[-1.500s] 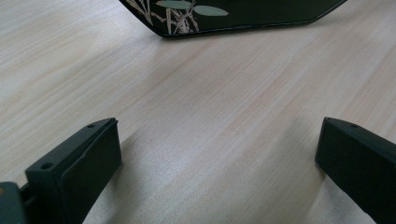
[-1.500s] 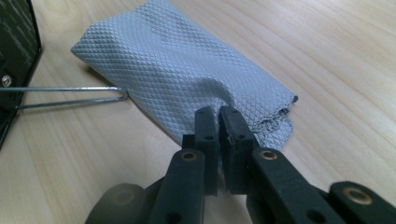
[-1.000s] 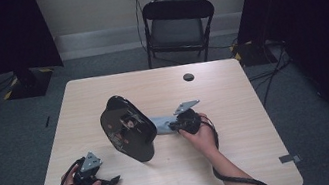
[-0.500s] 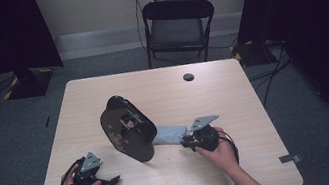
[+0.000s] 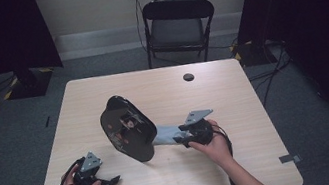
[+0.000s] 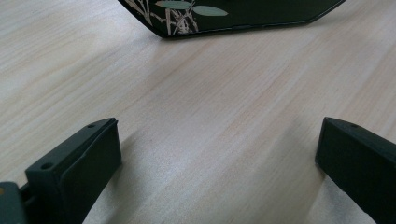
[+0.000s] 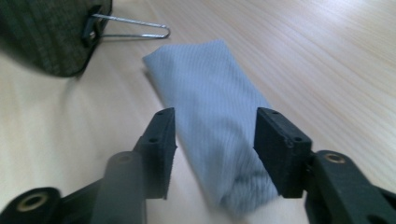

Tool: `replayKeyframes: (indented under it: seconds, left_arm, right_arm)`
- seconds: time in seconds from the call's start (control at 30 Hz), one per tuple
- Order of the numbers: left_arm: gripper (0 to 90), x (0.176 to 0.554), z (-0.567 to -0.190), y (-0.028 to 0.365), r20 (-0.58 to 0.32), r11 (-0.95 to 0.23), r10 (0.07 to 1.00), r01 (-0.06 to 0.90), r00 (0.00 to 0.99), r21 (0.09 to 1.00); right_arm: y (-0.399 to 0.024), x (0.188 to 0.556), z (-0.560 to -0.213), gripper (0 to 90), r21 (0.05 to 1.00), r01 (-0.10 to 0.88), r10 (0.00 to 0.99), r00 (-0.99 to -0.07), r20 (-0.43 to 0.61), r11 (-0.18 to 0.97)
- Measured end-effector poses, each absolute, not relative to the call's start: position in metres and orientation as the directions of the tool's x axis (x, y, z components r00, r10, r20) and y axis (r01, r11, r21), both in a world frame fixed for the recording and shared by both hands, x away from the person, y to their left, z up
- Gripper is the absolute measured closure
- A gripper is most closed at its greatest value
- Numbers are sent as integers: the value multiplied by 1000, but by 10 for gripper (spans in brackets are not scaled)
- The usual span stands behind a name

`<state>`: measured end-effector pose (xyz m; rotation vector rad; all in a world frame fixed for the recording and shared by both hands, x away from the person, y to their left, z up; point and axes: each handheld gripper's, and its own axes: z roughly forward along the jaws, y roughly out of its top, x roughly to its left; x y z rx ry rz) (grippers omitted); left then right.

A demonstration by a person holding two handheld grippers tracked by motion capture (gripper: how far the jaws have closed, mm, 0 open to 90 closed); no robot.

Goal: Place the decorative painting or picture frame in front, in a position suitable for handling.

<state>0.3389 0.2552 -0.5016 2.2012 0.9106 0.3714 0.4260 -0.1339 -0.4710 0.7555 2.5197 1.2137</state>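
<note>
Two black jaws of the left hand-held gripper (image 6: 219, 172) rise from the bottom corners — one at lower left with small holes in its top face, one at lower right — standing wide apart with nothing between them but bare, pale wood-grain counter (image 6: 196, 107). The jaws sit low over the surface, and soft shadows fall beside them. Along the top edge lies the rim of a dark, glossy tray (image 6: 261, 14) — its black face painted with pale bamboo stalks and green leaves — resting on the counter well apart from the jaws.
</note>
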Motion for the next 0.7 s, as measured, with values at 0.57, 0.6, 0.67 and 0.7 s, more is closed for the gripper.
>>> replayKeyframes:
  seconds: [0.57, 0.6, 0.67, 0.7]
  left_arm:
    - [0, 339, -502, 255, -6, -496, 704, 498, 710, 711]
    - [0, 339, -502, 255, -7, -496, 704, 498, 710, 711]
    - [0, 339, -502, 255, -7, -496, 704, 498, 710, 711]
    - [0, 339, -502, 255, -6, -496, 704, 498, 710, 711]
  right_arm:
    - [-122, 444, -497, 587, 768, 399, 573, -818, 53, 500]
    - [-122, 443, -495, 689, 763, 419, 581, -811, 71, 492]
    - [-122, 442, -494, 761, 757, 438, 585, -806, 91, 485]
    - [-122, 441, -494, 780, 756, 438, 587, -805, 89, 486]
